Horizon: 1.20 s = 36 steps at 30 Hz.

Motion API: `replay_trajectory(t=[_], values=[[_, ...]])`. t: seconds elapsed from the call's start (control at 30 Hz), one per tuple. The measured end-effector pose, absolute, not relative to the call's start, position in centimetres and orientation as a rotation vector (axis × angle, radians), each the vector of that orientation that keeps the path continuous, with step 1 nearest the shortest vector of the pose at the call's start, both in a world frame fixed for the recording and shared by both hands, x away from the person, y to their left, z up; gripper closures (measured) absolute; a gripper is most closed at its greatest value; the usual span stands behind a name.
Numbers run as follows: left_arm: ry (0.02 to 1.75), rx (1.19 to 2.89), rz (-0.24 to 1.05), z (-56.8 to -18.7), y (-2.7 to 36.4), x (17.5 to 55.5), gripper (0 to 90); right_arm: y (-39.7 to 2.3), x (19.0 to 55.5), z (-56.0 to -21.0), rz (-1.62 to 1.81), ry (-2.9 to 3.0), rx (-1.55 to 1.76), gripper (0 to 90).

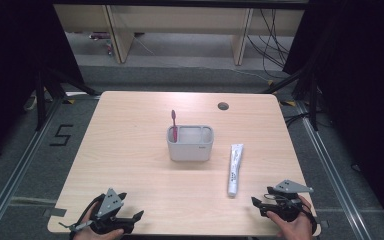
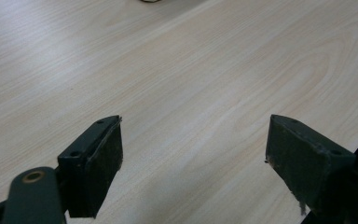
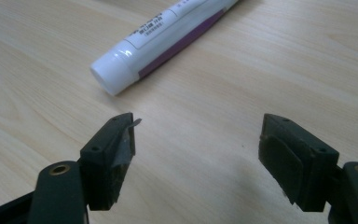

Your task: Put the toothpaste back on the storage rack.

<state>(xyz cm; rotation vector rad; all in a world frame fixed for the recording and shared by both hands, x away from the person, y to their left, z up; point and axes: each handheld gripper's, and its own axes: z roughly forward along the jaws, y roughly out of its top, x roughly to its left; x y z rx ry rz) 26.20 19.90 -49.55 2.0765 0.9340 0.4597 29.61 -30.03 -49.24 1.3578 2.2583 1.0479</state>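
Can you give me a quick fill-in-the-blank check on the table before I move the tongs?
1. The red toothbrush stands upright in the grey ____.
2. The toothpaste tube lies flat on the table with its white ____ pointing toward the right tongs.
3. Nothing sits between the jaws of the left tongs, so they are ____.

Missing words: holder; cap; open

A pale wood-grain table is seen. On it, a light grey holder carries a dark pink toothbrush. A white toothpaste tube is marked with a purple stripe and small dark print — its cap white. Both grippers — left, right — are black-jawed.
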Motion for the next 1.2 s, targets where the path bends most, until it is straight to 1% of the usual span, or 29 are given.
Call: replay_trajectory(t=[0.03,0.07,0.13,0.43,0.5,0.57,0.73,0.77,1.03,1.1,1.13,1.17,1.2], values=[[0.953,2.066,0.456,-49.6,19.8,26.0,18.2,-29.9,29.6,-49.1,1.050,2.261,1.380,27.7],[0.952,2.068,0.456,-49.6,19.9,26.0,18.3,-30.0,30.1,-48.8,1.036,2.275,1.312,27.7],[0.944,2.069,0.466,-49.7,20.0,26.2,18.3,-29.7,30.4,-48.4,1.031,2.278,1.292,27.7],[0.957,2.068,0.456,-49.6,20.0,26.1,18.3,-28.4,32.5,-47.1,0.998,2.297,1.321,27.7],[0.949,2.075,0.470,-49.6,20.1,26.2,18.4,-28.1,33.1,-46.8,0.969,2.303,1.300,27.6],[0.952,2.082,0.466,-49.5,20.1,26.1,18.3,-27.4,33.3,-46.4,0.968,2.314,1.389,27.3],[0.949,2.071,0.456,-49.6,19.9,26.0,18.5,-26.6,34.8,-46.2,0.954,2.344,1.351,27.2],[0.946,2.073,0.454,-49.6,19.9,26.0,18.7,-26.1,35.2,-46.4,0.969,2.328,1.399,26.7],[0.945,2.074,0.451,-49.6,19.9,26.0,18.7,-25.2,36.5,-46.3,0.966,2.346,1.426,26.1],[0.945,2.074,0.450,-49.6,19.9,26.0,18.8,-24.4,36.6,-46.0,0.942,2.334,1.541,25.9],[0.945,2.074,0.450,-49.6,19.9,26.0,18.8,-24.7,37.0,-46.0,0.928,2.364,1.467,25.7],[0.944,2.073,0.449,-49.6,19.9,26.0,18.7,-24.4,37.1,-45.9,0.928,2.362,1.512,25.5],[0.944,2.072,0.449,-49.6,19.9,26.0,18.7,-24.2,37.5,-46.0,0.936,2.360,1.483,25.2]])
